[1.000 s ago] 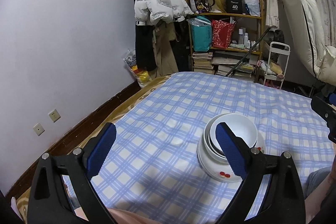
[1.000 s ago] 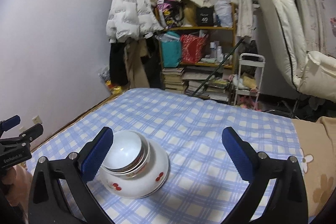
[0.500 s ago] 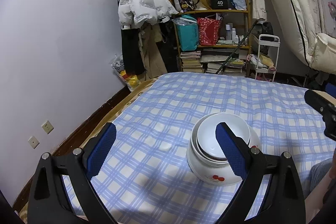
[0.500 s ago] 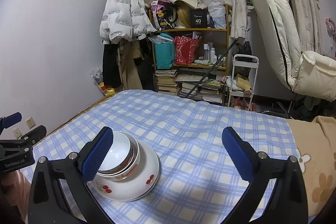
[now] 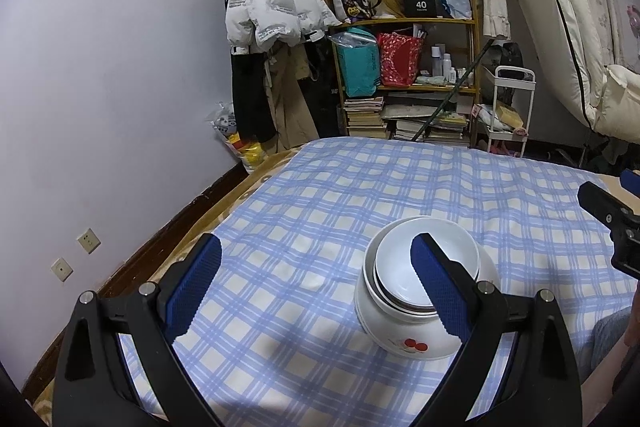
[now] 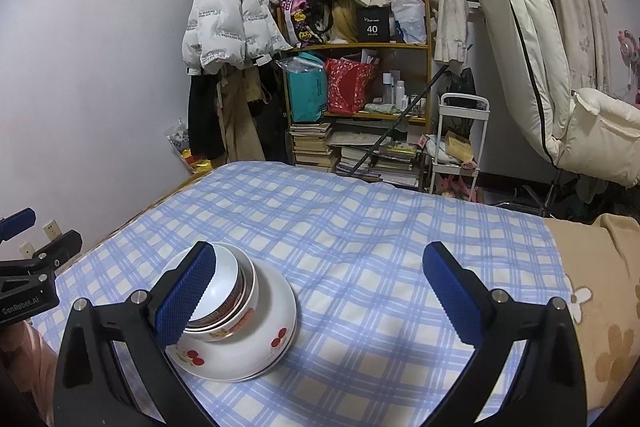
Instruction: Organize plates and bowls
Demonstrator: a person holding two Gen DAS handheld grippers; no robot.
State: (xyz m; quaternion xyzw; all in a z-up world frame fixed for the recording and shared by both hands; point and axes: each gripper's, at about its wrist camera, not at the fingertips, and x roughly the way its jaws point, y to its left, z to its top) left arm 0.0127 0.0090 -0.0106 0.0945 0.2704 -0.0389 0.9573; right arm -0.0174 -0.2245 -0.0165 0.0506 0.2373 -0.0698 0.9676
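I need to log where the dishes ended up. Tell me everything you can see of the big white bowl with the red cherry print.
The big white bowl looks like glazed ceramic, wide and rounded, with small red cherry motifs on its outer wall. It sits upright on the blue checked cloth, with at least two smaller bowls nested inside it; the top one is plain white inside. Neither the left tool nor the right tool touches it; both are open and empty.

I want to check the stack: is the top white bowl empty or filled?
Empty. The top bowl shows only its bare white inside, nested in the cherry-print bowl.
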